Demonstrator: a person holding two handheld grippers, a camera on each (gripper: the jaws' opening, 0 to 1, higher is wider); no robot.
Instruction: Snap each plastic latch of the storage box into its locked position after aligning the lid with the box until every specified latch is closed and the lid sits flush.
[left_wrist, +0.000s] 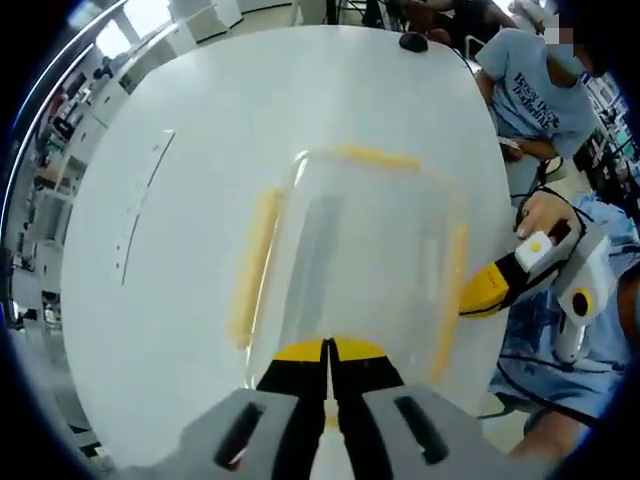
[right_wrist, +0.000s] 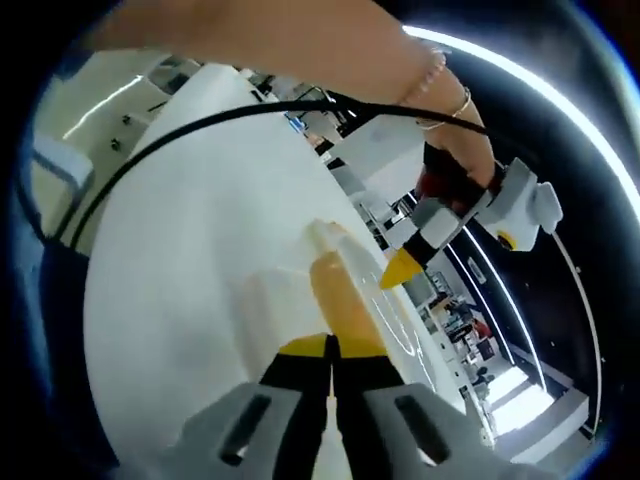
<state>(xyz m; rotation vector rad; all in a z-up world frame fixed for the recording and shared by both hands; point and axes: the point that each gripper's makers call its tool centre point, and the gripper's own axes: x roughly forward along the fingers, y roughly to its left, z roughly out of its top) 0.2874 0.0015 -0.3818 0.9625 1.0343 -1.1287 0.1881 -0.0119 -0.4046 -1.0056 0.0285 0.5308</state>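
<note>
On the white table (left_wrist: 150, 300) sits the clear storage box (left_wrist: 360, 260); left gripper (left_wrist: 327, 352) jaws pressed together at its six o'clock latch (left_wrist: 325, 350), right gripper (right_wrist: 330, 348) likewise closed narrow against a yellow latch (right_wrist: 340, 300)

From the left gripper view we look steeply down, close over the clear plastic storage box with yellow latches (left_wrist: 360, 260) on the white round table (left_wrist: 180, 250). From the right gripper view we skim low along one yellow side latch (right_wrist: 345, 305). We share the box and table, and each view catches the other gripper.
</note>
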